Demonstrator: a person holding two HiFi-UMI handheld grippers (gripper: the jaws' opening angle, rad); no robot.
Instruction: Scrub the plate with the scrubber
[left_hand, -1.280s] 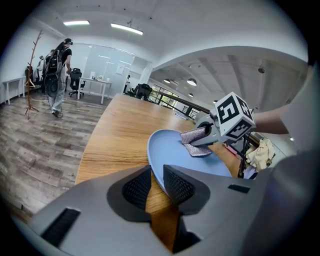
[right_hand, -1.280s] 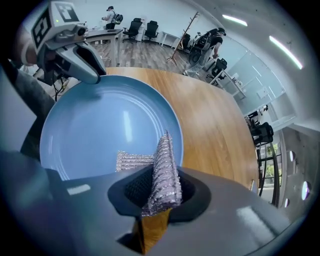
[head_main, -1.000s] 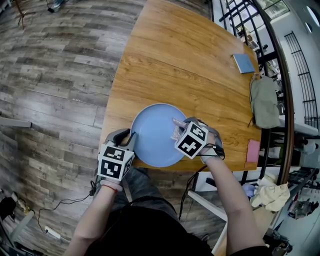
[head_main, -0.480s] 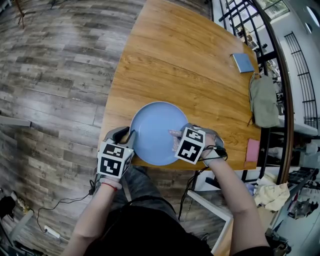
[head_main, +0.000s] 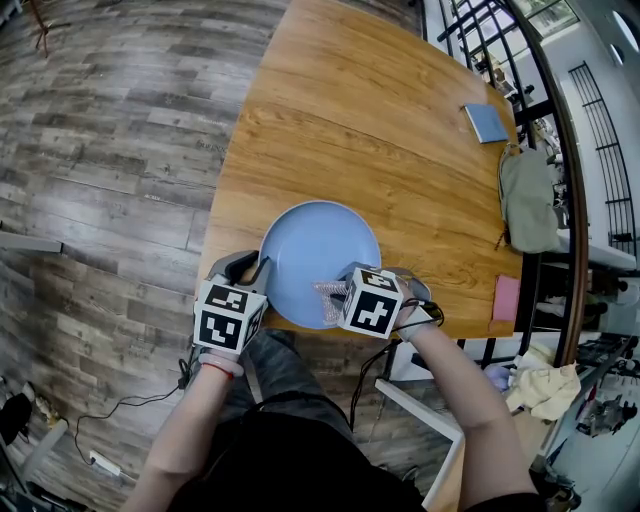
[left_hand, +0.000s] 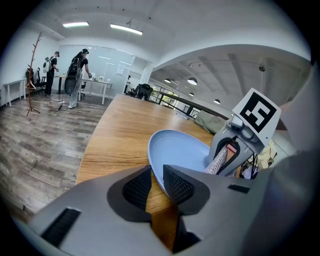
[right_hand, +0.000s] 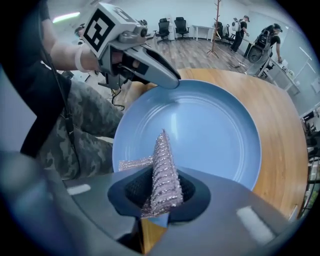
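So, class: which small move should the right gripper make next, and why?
Probably sweep the scrubber forward across the middle of the plate: the right gripper holds it at the near rim, and the left gripper clamps the rim.

A smooth, glossy plate (head_main: 315, 250) is lying on a satin, grained wood table (head_main: 370, 120), and on the plate a rough, glittering metal-mesh scrubber (right_hand: 162, 160) is sitting in the matt grey plastic of the right gripper (right_hand: 159, 196).
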